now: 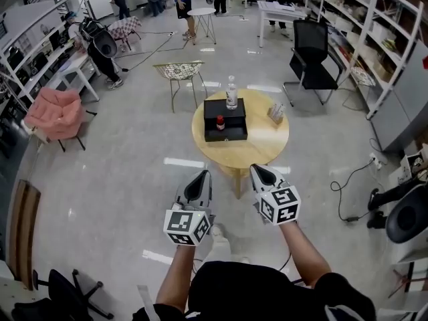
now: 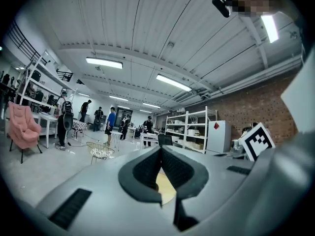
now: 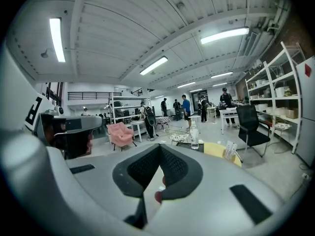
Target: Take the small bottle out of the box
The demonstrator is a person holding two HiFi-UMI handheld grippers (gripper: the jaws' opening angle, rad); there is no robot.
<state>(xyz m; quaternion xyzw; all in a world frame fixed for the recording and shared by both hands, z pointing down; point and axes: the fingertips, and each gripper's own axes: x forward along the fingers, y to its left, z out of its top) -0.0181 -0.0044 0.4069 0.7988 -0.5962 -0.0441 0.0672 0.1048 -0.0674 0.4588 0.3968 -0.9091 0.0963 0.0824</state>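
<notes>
Left gripper (image 1: 202,174) and right gripper (image 1: 256,168) closed, empty, small bottle (image 1: 220,122) in box (image 1: 215,107) well ahead

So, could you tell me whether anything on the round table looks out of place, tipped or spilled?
Nothing stands out. The black box sits flat on the round table, the small bottle seems upright inside it, and the water bottle at the box's far side stands straight. No spill or damage shows.
</notes>
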